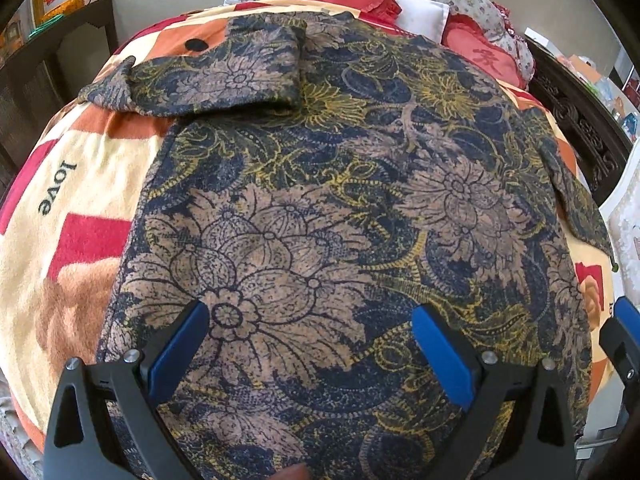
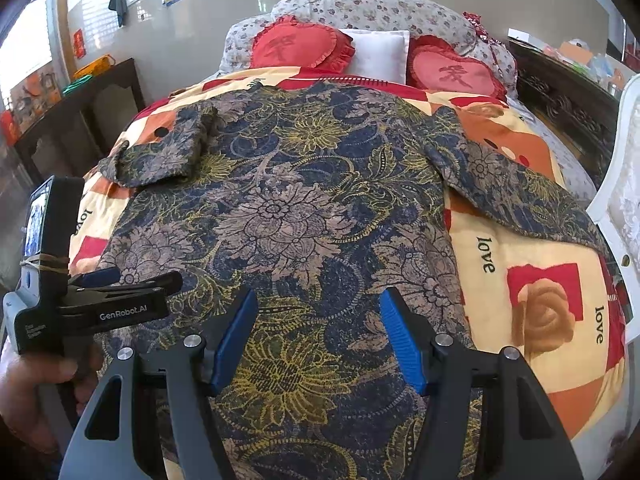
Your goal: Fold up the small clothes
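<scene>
A dark blue, tan and yellow floral shirt lies spread flat on the bed; it also shows in the right wrist view. Its left sleeve is folded inward over the body, and its right sleeve lies stretched out to the right. My left gripper is open and empty, hovering over the shirt's lower left part. My right gripper is open and empty over the lower middle of the shirt. The left gripper appears from the side at the left of the right wrist view.
The shirt rests on a red, orange and cream blanket printed with "love". Two red heart pillows and a white pillow lie at the headboard. Dark wooden furniture stands left; a carved dark frame and white chair stand right.
</scene>
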